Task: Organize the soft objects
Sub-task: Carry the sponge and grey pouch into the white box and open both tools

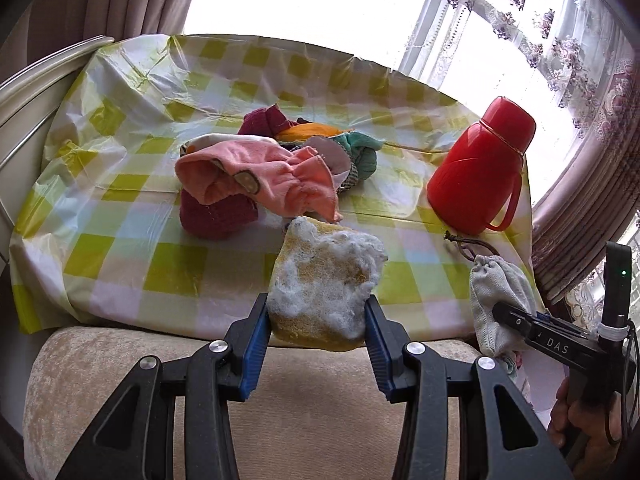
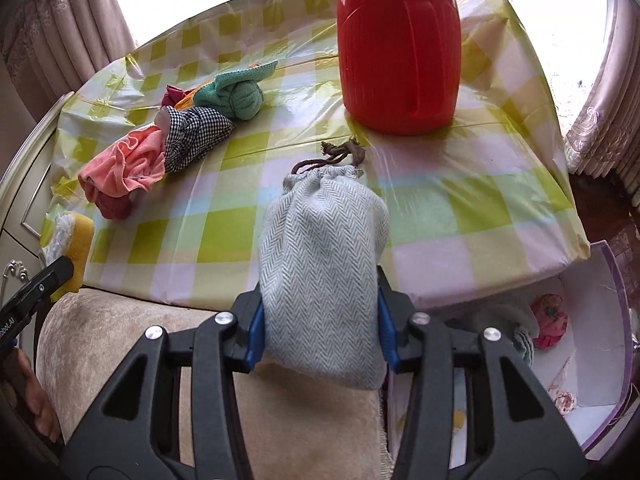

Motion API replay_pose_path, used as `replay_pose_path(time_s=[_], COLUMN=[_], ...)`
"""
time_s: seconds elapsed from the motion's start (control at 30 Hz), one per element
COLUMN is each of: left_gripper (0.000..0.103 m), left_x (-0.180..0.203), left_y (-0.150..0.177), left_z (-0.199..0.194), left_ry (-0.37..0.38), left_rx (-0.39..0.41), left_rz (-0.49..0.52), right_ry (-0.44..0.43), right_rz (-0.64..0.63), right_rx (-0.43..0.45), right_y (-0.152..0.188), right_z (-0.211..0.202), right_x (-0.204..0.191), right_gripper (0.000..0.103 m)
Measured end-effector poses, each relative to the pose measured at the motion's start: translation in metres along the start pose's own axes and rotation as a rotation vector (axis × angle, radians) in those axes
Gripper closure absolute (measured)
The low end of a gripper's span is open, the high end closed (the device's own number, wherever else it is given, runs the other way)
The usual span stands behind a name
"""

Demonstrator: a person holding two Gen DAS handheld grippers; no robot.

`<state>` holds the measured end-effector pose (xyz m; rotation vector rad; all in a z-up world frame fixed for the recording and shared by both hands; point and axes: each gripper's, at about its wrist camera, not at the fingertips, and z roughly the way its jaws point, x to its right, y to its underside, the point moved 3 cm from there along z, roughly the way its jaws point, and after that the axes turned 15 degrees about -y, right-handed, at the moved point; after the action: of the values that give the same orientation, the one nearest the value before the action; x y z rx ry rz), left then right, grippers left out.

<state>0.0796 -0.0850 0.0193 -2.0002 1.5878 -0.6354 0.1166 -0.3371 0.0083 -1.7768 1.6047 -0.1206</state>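
My left gripper (image 1: 316, 312) is shut on a yellow sponge (image 1: 320, 276) with a fluffy white face, held above the table's near edge. In the right wrist view that sponge (image 2: 76, 244) shows at the far left. My right gripper (image 2: 320, 320) is shut on a grey herringbone drawstring pouch (image 2: 324, 248), its brown cord hanging toward the table. The same pouch (image 1: 496, 292) appears at the right of the left wrist view. A heap of cloths lies on the table: pink (image 1: 264, 176), maroon (image 1: 216, 216), black-and-white checked (image 2: 192, 132) and a knotted green one (image 2: 232, 94).
A red flask (image 2: 396, 48) stands at the table's far right. The table (image 1: 120, 240) wears a green-checked plastic cover. A beige cushioned seat back (image 1: 120, 380) lies below both grippers. A white box (image 2: 600, 320) with a pink floral ball (image 2: 550, 320) sits lower right.
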Motion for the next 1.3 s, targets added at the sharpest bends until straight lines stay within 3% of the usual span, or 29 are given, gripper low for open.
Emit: replay_pose_path(time_s=[0.4, 0.7, 0.77, 0.83, 0.87, 1.2, 1.3], left_gripper=[0.057, 0.057, 0.057, 0.057, 0.057, 0.056, 0.047], left_x=[0.105, 0.189, 0.201, 0.212, 0.217, 0.254, 0.262], left_y=[0.013, 0.045, 0.052, 0.059, 0.063, 0.104, 0.117], left_z=[-0.026, -0.047, -0.051, -0.053, -0.054, -0.063, -0.065], left_ry=[0.189, 0.348, 0.368, 0.389, 0.398, 0.503, 0.543], left_rx=[0.001, -0.044, -0.056, -0.075, -0.084, -0.209, -0.257], left_rz=[0.208, 0.385, 0.419, 0.449, 0.467, 0.656, 0.714], right_ry=[0.137, 0.162, 0.156, 0.176, 0.192, 0.22, 0.217], right_rz=[0.138, 0.271, 0.29, 0.305, 0.313, 0.383, 0.387], right_rx=[0.03, -0.026, -0.053, -0.056, -0.053, 0.019, 0.032], right_y=[0.054, 0.107, 0.116, 0.125, 0.129, 0.127, 0.126], right_z=[-0.089, -0.108, -0.105, -0.108, -0.111, -0.134, -0.137], right_x=[0.089, 0.129, 0.133, 0.139, 0.144, 0.167, 0.17], right_gripper=[0.054, 0.05, 0.041, 0.025, 0.023, 0.023, 0.023])
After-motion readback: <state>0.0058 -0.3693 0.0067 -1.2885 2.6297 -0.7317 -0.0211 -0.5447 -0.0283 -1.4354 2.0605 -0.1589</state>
